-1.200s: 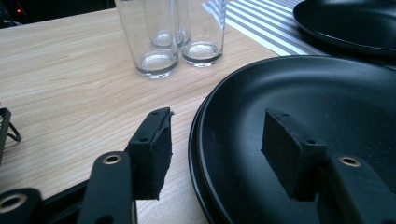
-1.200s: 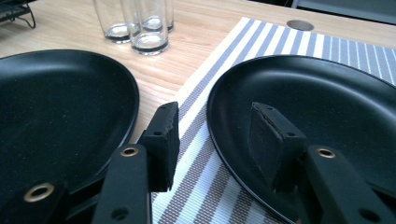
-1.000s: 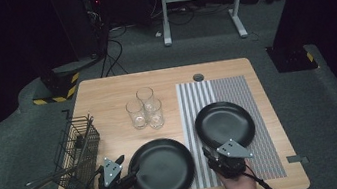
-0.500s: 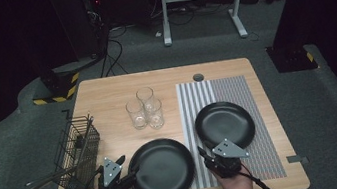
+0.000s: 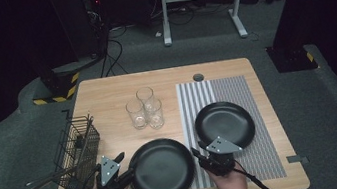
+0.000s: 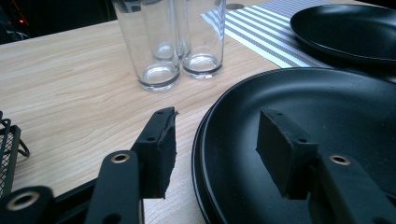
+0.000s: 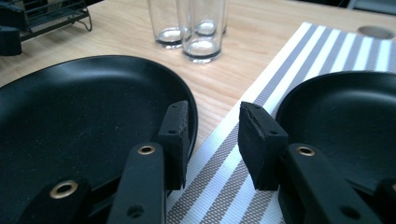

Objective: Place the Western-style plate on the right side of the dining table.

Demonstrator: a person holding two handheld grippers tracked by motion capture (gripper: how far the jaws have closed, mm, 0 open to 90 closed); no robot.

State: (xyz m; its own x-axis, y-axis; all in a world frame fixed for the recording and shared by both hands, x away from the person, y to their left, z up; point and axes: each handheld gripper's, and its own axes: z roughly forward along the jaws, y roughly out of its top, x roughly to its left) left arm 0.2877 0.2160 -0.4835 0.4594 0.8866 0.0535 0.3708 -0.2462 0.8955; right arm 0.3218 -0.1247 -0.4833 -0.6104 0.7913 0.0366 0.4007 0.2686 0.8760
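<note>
Two plates [image 5: 161,169], three glasses [image 5: 144,109]

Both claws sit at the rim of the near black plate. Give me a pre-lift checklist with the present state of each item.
1. Left claw straddles the rim of the near plate: ok; jaws have just been closing, rim between them, pads not yet pressing.
2. Right claw astride the same rim: not ok; one jaw lies over the plate, and between the jaws is the striped mat.
3. Firm grip on both sides: not ok.
4. Far plate apart from the near one: ok.
5. Glasses out of the way: ok.
</note>
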